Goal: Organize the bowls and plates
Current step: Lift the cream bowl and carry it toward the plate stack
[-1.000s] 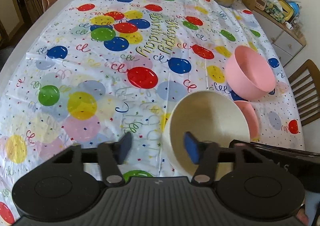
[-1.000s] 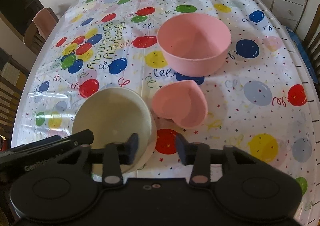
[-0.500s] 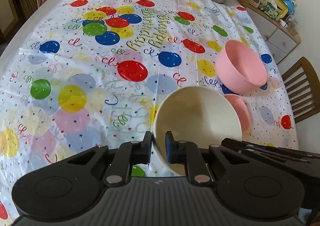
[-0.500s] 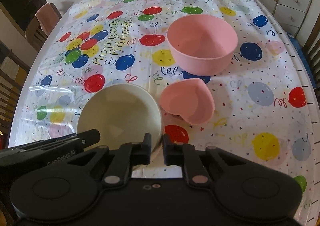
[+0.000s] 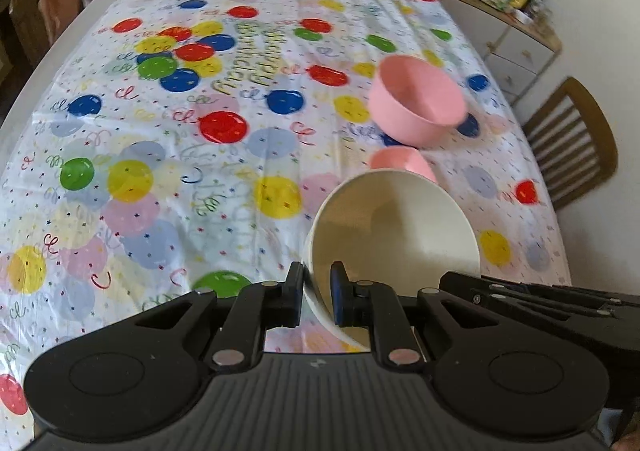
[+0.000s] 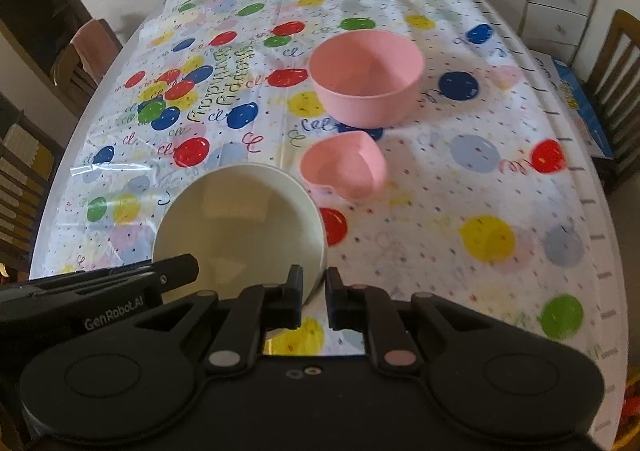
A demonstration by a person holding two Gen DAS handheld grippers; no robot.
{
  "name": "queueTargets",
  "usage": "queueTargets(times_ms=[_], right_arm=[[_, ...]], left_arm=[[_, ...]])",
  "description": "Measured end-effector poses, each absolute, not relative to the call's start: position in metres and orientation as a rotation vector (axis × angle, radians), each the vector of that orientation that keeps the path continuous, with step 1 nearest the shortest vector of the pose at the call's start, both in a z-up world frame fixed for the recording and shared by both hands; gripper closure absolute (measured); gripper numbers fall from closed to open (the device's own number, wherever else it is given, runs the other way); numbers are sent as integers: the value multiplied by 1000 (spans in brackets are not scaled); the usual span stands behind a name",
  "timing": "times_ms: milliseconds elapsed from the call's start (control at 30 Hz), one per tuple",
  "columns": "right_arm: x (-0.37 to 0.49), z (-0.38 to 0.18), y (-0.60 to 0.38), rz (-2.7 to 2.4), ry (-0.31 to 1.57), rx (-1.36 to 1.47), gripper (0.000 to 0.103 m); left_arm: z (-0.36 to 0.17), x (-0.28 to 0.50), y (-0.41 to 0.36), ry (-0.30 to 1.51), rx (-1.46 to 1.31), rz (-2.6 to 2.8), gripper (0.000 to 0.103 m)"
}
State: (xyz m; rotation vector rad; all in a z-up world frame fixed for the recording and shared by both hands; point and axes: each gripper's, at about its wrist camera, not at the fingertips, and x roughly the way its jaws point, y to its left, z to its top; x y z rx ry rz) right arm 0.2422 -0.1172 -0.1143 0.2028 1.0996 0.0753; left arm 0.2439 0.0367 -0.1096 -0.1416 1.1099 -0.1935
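**Cream bowl pinched from both sides, pink bowls ahead**

I have both tongs clamped on the cream bowl (image 5: 394,235): the left tongs (image 5: 316,289) grip its rim on my left side, the right tongs (image 6: 313,289) grip the opposite rim, one finger inside the wall and one outside in each case. In both views the bowl reads as tilted and looks lifted clear of the bench (image 6: 460,187), though I cannot be certain its far underside is free.

What the coming move turns on, as I judge it: the round pink bowl (image 6: 366,79) lies straight ahead of the tongs and a little to the right, with the heart-shaped pink dish (image 6: 344,169) between it and the cream bowl, just beyond the cream rim. The right tongs sit nearer both pink pieces.

All three look like smooth matte plastic, rigid and light. The cream and round pink bowls are deep, with plain circular rims, so nesting seems possible. The bench wears a glossy balloon-print cover (image 5: 224,127) that looks slippery.
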Motion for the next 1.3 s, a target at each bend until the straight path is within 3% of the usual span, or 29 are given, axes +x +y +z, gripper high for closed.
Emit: queueTargets(times_ms=[633,1300], right_arm=[[137,-99,-172,-75,1075,305,93],[72,-131,-190,-174,1134,377,93]], left_arm=[[-97,170,-23,1144,3,-443,89],[-126,122,-54,1242,154,-572,89]])
